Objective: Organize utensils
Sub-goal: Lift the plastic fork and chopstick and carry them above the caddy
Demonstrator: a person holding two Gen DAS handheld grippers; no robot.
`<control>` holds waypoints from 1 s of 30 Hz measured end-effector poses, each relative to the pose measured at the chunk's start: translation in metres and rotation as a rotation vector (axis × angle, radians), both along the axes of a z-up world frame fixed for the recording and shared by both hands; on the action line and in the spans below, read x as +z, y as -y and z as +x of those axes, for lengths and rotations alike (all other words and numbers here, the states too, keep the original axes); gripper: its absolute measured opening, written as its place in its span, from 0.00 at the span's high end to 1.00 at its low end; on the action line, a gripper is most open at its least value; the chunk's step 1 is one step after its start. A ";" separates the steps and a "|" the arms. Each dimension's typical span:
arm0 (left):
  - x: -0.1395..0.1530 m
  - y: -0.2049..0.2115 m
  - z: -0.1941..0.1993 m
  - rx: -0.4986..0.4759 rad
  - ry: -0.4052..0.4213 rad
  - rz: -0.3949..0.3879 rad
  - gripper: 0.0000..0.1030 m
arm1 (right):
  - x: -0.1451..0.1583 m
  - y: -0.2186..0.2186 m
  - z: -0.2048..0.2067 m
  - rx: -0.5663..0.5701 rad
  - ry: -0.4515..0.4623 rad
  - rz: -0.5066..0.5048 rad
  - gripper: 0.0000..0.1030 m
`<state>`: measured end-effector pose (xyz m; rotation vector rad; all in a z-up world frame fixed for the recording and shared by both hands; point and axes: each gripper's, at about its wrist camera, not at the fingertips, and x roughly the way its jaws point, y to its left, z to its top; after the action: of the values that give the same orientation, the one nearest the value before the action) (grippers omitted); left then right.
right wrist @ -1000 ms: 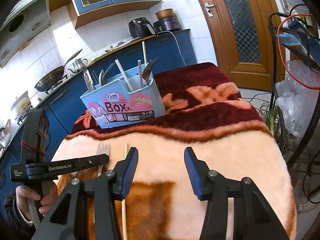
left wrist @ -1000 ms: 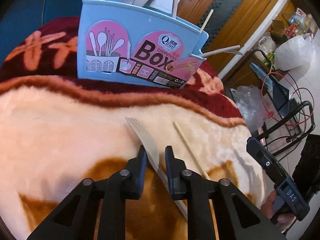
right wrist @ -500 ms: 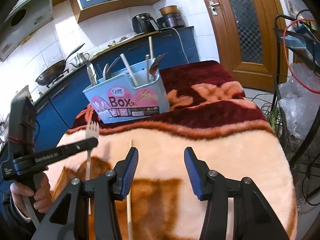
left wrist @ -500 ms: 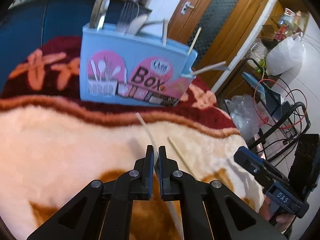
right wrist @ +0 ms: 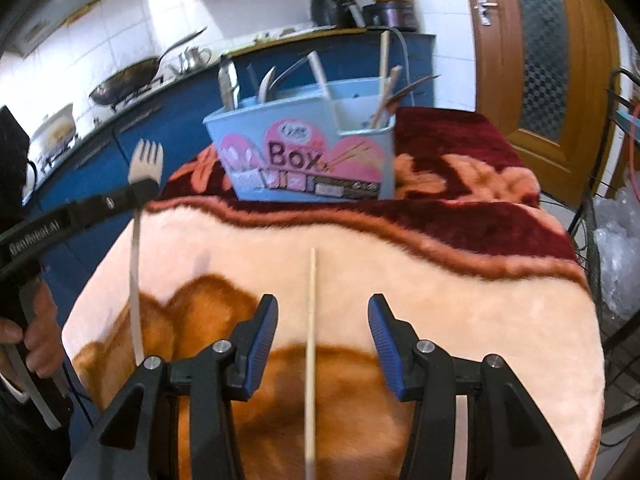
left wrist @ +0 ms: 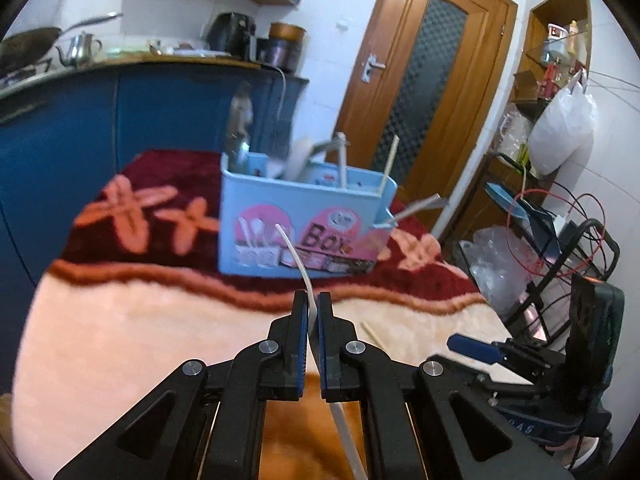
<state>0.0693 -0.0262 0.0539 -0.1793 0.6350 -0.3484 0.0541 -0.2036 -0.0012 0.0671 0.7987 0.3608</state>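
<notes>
My left gripper is shut on a pale fork, seen edge-on rising from between the pads. In the right wrist view the fork hangs in the air at the left, tines up, handle pointing down over the blanket. The light blue utensil box stands upright on the maroon part of the blanket, with several utensils in it; the same box is beyond my right gripper. My right gripper is open above a wooden chopstick that lies on the blanket between its fingers.
A plush peach, brown and maroon blanket covers the table. Blue kitchen cabinets with a wok and kettle run behind. A wooden door and a wire rack with bags and cables stand at the right.
The left gripper closed on the fork and lifted it off the blanket, tines up. The right gripper slid left until the chopstick lay centred between its open fingers.
</notes>
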 end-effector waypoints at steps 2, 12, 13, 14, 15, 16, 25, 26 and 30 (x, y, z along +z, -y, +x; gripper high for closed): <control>0.002 -0.007 -0.002 0.017 0.014 0.005 0.96 | -0.003 -0.007 0.003 0.016 -0.018 -0.020 0.55; 0.010 -0.032 -0.005 0.063 0.072 0.045 0.96 | -0.011 -0.031 0.034 0.068 -0.137 -0.130 0.69; 0.010 -0.033 -0.005 0.063 0.080 0.049 0.96 | -0.012 -0.033 0.037 0.073 -0.149 -0.138 0.69; 0.011 -0.035 -0.004 0.064 0.090 0.057 0.96 | -0.012 -0.033 0.039 0.079 -0.159 -0.139 0.70; 0.012 -0.036 -0.004 0.066 0.100 0.065 0.96 | -0.014 -0.035 0.042 0.085 -0.175 -0.138 0.70; 0.014 -0.037 -0.004 0.067 0.109 0.072 0.96 | -0.015 -0.037 0.045 0.088 -0.189 -0.135 0.71; 0.031 -0.038 0.002 0.064 0.182 0.085 0.96 | -0.016 -0.037 0.054 0.069 -0.188 -0.143 0.91; 0.032 -0.037 0.002 0.062 0.188 0.086 0.96 | -0.016 -0.035 0.053 0.063 -0.183 -0.133 0.93; 0.036 -0.032 0.004 0.061 0.209 0.093 0.96 | -0.013 -0.027 0.051 0.043 -0.157 -0.053 0.94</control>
<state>0.0734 0.0062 0.0897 -0.0722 0.4376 -0.2739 0.1052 -0.1763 -0.0144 0.0290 0.9658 0.3777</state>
